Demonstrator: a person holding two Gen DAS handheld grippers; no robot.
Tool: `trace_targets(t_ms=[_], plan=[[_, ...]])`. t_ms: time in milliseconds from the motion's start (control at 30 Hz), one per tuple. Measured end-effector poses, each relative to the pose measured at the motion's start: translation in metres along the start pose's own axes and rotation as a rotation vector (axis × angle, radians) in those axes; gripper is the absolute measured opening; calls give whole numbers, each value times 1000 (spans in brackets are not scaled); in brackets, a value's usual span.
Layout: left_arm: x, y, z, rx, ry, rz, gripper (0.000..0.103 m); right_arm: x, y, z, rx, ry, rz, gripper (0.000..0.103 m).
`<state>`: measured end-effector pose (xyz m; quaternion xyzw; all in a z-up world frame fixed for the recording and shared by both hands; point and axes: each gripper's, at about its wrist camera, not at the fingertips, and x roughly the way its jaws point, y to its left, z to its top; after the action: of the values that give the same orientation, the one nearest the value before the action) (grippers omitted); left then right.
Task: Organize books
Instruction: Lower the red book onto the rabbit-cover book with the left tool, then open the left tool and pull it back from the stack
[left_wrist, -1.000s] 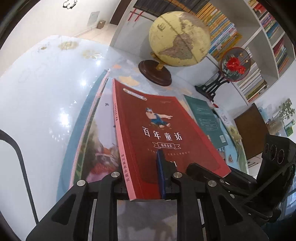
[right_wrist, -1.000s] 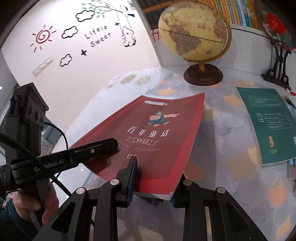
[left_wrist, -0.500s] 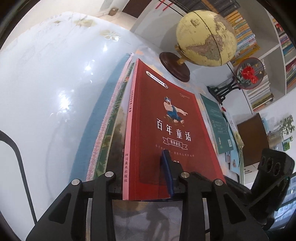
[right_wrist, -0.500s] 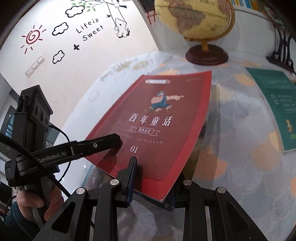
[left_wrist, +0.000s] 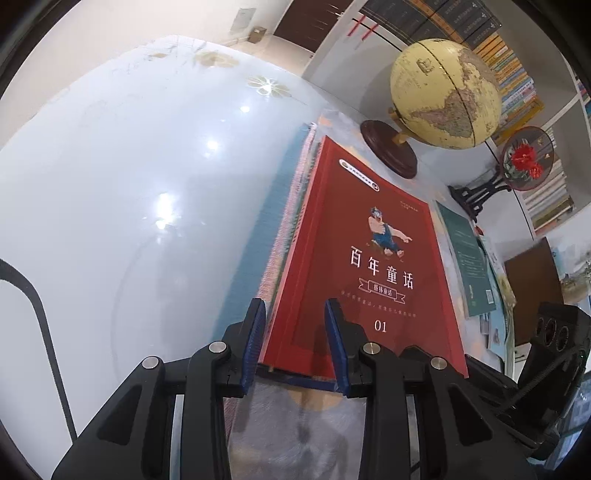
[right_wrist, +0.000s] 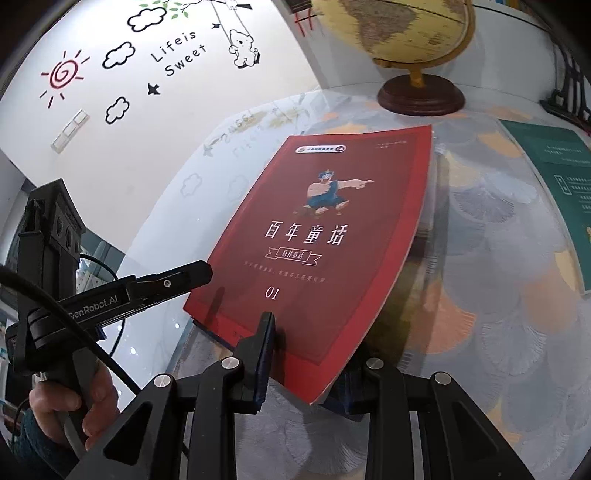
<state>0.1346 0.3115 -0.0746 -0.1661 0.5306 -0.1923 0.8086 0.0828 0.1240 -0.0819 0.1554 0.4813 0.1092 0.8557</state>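
A red book (left_wrist: 354, 258) with a cartoon figure and "01" on its cover lies on a stack of other books (left_wrist: 284, 229), and a blue cover edge (left_wrist: 306, 380) shows beneath it. My left gripper (left_wrist: 295, 332) is open and straddles the book's near left corner; its pads do not press. In the right wrist view the left gripper (right_wrist: 199, 271) reaches the red book (right_wrist: 332, 236) from the left, held by a person's hand (right_wrist: 92, 398). My right gripper (right_wrist: 306, 354) is shut on the book's near right corner, one finger on the cover and the other hidden under it.
A globe (left_wrist: 443, 92) on a wooden base (right_wrist: 421, 96) stands just beyond the books. A green book (right_wrist: 550, 184) lies on the patterned table to the right. Behind it are a round ornament with red flowers (left_wrist: 526, 162) and bookshelves (left_wrist: 517, 74). The glossy white table (left_wrist: 129, 184) stretches left.
My left gripper has let go of the red book and its jaws now stand apart around the corner. The book has come down square onto the stack. The right grip holds.
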Motion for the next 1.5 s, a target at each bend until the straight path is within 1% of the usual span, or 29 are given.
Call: trace_targets(t_ms=[100,200,333,433,567,733,833,933,1033,1133,1233,1333,1400,1433,1467,1500], plan=[[-3,1,-3,-3,0,4,30,1,-2,-1,5,7,3,30],[-5,0,-6,-5,1,9,30,-2,-4,-4,8,25,6,38],[-15,-11,-10,17,-17,20,30,-10,-4,-10,-20,46,-32,46],[-23,-22,-14,45,-21,29,30,-20,-8,-19,-36,47,-68,51],[-32,-39,-26,68,-23,17,30,-36,-22,-29,-35,64,-107,51],[-42,-64,-47,57,-34,17,30,-62,-40,-39,-40,53,-134,52],[-50,-82,-63,40,-46,14,30,-76,-53,-48,-32,55,-118,52],[-55,-108,-83,37,-58,32,30,-92,-66,-58,-42,56,-104,52],[-55,-145,-107,29,-62,47,30,-115,-84,-72,-75,59,-97,52],[-51,-187,-134,15,-68,40,30,-144,-112,-88,-107,63,-102,52],[-38,-232,-161,5,-60,11,31,-179,-151,-105,-102,54,-114,53],[-21,-278,-183,13,-30,-34,33,-219,-201,-122,-39,35,-133,54],[-13,-308,-194,39,3,-68,34,-240,-231,-131,12,32,-154,54],[-10,-326,-201,70,21,-78,39,-251,-246,-135,48,28,-157,54],[-9,-337,-205,94,30,-81,50,-258,-256,-138,78,23,-156,54],[-9,-348,-210,118,35,-81,58,-269,-269,-143,117,15,-156,54]])
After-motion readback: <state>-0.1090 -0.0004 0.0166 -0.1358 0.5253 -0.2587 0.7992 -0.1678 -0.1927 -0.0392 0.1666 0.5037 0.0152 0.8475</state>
